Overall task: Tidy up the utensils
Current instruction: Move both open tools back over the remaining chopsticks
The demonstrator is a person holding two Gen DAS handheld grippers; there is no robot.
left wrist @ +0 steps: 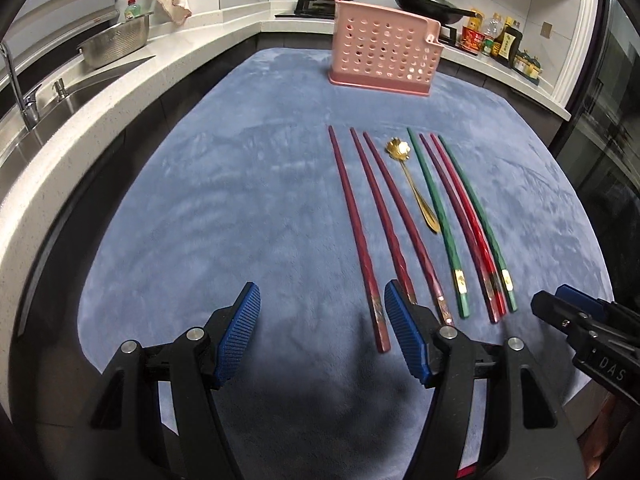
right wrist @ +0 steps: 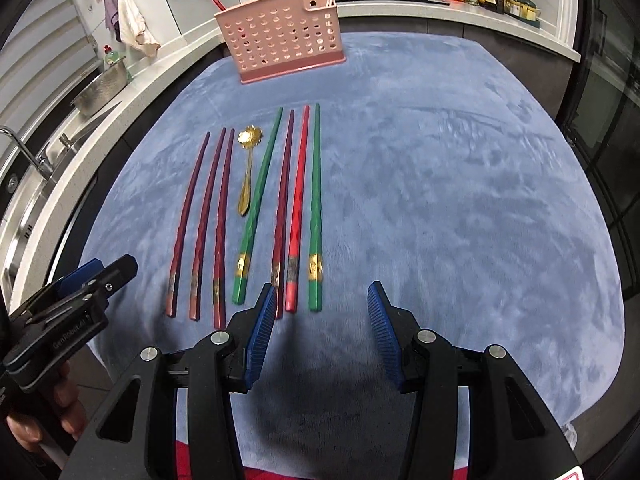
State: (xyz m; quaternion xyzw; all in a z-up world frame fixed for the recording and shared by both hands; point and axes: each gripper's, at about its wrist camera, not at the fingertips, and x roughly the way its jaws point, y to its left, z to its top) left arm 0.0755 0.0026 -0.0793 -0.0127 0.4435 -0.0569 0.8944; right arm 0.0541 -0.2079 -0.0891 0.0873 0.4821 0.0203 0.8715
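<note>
The left claw (left wrist: 322,330) is hanging low over the near end of the bench (left wrist: 240,200), which is wearing a soft blue cloth, and its two blue pads are standing wide apart with nothing between them. The right claw (right wrist: 322,330) is hanging the same way, its pads also apart and holding nothing. Seven chopsticks and one spoon are lying flat on the cloth in a row, all pointing away toward the far side. Three dark red chopsticks (left wrist: 358,232) are lying on the left of the row, and their near ends are sitting just in front of the left claw's right pad (left wrist: 404,336). The gold spoon (left wrist: 414,186) is lying next to them, farther out, with its flower-shaped bowl at the far end. Then a green chopstick (right wrist: 258,200), a dark red one, a bright red chopstick (right wrist: 298,208) and another green one are lying side by side, with their near ends just ahead of the right claw's left pad (right wrist: 262,332). The pink holder (left wrist: 384,54), full of round holes, is standing upright at the far side of the cloth, well apart from both claws, with the row of chopsticks lying between.
</note>
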